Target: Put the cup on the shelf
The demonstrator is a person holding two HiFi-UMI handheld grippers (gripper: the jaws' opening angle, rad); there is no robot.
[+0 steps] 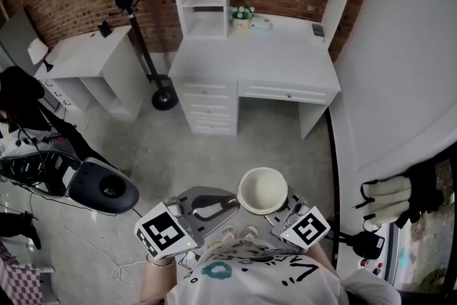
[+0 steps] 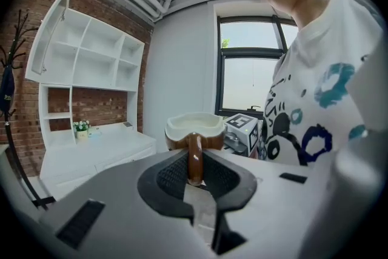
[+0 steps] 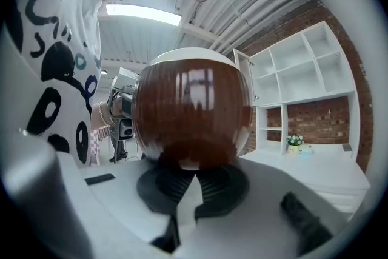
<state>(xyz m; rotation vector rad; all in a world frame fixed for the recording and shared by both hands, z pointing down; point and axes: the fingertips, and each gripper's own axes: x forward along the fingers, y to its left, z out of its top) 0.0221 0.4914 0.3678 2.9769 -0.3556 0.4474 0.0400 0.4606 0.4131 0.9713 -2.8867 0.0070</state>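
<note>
Left gripper (image 2: 194, 176) is pinching the cup (image 1: 262, 189) by its handle (image 2: 194, 154). Right gripper (image 3: 193, 178) looks pressed together, just propped against the body (no real hold). Cup's midair, well away from the shelf (image 1: 205, 11). That skinny handle grip could let it swivel or slip while carrying.

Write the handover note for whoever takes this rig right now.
The cup is upright, held in the air near the person, away from the shelf unit.
The left gripper is shut on the handle.
The right gripper has its jaws together, tips against the cup's brown body.
Done: cup picked up.
Left: carry it over, set it on a shelf, release.
</note>
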